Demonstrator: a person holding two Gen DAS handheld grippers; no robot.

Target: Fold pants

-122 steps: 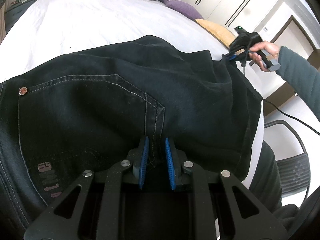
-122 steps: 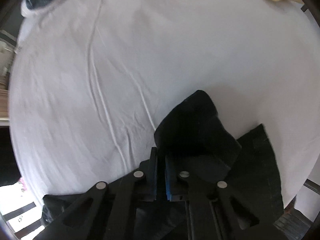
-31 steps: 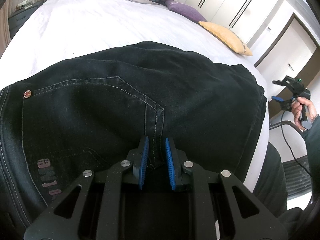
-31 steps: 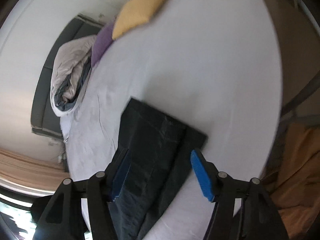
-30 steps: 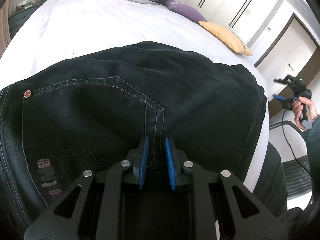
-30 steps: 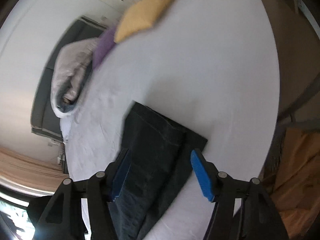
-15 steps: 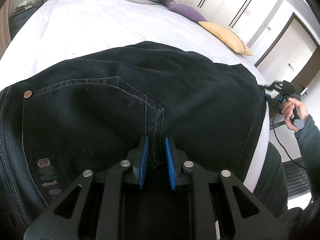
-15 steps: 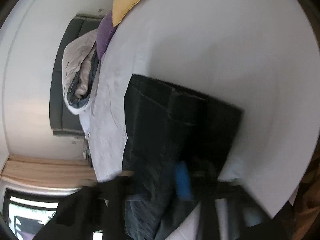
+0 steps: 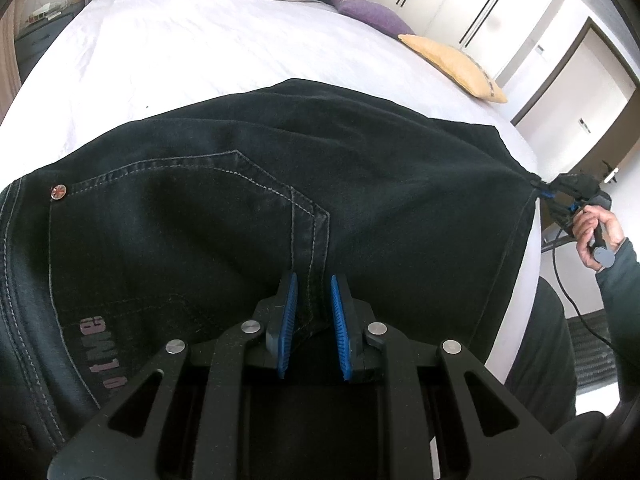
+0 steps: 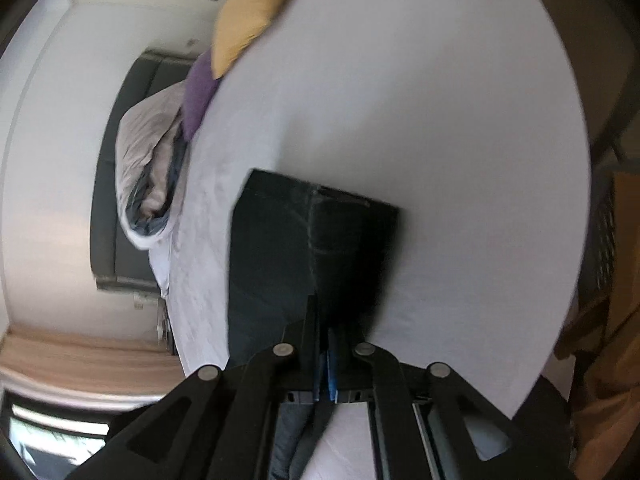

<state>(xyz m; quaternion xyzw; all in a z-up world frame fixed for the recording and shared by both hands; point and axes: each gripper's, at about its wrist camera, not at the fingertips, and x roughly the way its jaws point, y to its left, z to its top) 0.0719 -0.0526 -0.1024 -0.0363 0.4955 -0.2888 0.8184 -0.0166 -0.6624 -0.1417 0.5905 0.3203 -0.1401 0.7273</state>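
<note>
While spread on the bed (image 9: pixel 208 52), black pants (image 9: pixel 248 208): left gripper (image 9: pixel 313 320) clamped on seam fold, right gripper (image 10: pixel 326 364) pinching far corner.

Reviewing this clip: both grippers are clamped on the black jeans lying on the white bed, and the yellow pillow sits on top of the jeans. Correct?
Not quite. The left gripper and right gripper do grip the black jeans, but the yellow pillow lies apart from them, farther up the white bed, as the left wrist view shows.
</note>
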